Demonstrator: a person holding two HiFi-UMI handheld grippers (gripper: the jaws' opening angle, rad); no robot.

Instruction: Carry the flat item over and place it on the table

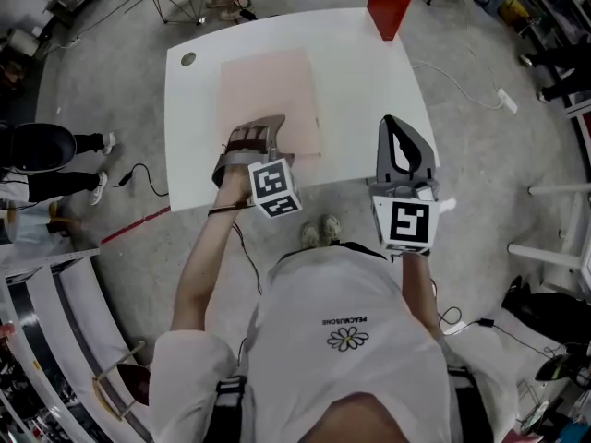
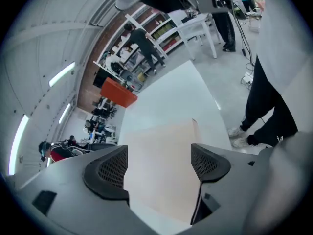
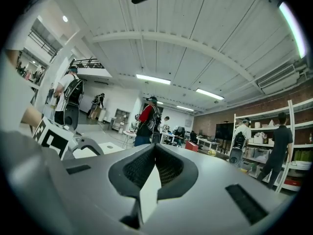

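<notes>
Pale pink flat sheet (image 1: 268, 95) lies on the white square table (image 1: 369, 109), towards its left side.
The left gripper (image 1: 261, 129) hovers over the sheet's near edge with its jaws spread wide. The right gripper (image 1: 397, 137), near the table's right corner, has its jaws pressed together on nothing. A red box (image 1: 389, 1) stands far right. The lettering above a daisy on the white shirt (image 1: 346, 340) is too small to read.

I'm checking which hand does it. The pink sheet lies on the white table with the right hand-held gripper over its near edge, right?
Not quite: it is the left hand-held gripper, jaws apart, over the near edge of the pink sheet on the white table. The head view shows it.
</notes>
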